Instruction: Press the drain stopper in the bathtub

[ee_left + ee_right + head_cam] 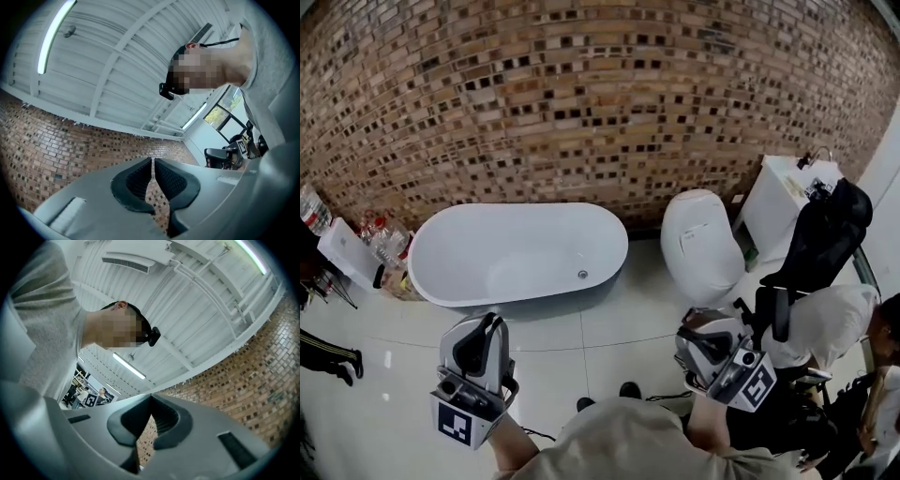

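Note:
A white oval bathtub stands on the floor against the brick wall. Its small round metal drain stopper sits in the tub bottom near the right end. My left gripper is held low at the near left, well short of the tub, and tilted up. My right gripper is at the near right, also tilted up. In the left gripper view the left gripper has its black ribbed pads closed tip to tip with nothing between them. The right gripper looks the same in its own view. Both see only ceiling and wall.
A white toilet stands right of the tub, then a white cabinet and a black office chair. Bottles and a white box crowd the tub's left end. Glossy tile floor lies between me and the tub.

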The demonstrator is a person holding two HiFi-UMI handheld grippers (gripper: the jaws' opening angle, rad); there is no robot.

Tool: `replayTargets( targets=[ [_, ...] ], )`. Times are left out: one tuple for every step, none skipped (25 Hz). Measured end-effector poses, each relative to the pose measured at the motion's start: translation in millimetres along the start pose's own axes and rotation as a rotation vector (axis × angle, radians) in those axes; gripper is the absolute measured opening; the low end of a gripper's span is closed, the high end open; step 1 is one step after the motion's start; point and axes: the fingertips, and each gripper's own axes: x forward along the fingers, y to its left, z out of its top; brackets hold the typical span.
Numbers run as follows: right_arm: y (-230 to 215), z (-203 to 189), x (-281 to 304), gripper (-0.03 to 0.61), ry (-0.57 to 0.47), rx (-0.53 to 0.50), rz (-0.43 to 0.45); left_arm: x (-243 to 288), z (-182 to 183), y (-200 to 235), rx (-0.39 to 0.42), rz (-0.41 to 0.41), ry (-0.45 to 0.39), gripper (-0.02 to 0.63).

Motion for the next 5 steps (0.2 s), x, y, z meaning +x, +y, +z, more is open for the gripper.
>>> replayTargets(
  targets=[
    [-4, -1, -1, 0.014, 0.0, -0.001, 0.001, 4, -3, -2, 0.012, -0.004, 0.01, 0.015],
    [-8, -1, -2, 0.014, -0.001, -0.001, 0.003, 9, -6, -5, 0.02, -0.008, 0.016, 0.021],
    [-12, 0, -3, 0.014, -0.003, -0.003, 0.005, 14, -8, -8, 0.025, -0.011, 0.019, 0.034],
    [-17, 1, -6, 0.014, -0.004, -0.004, 0.006, 20, -9, -11, 0.027, -0.014, 0.021, 0.047],
    [-21, 2, -8, 0.014, -0.005, -0.006, 0.007, 26, -10, -14, 0.029, -0.017, 0.022, 0.074]
  ],
)
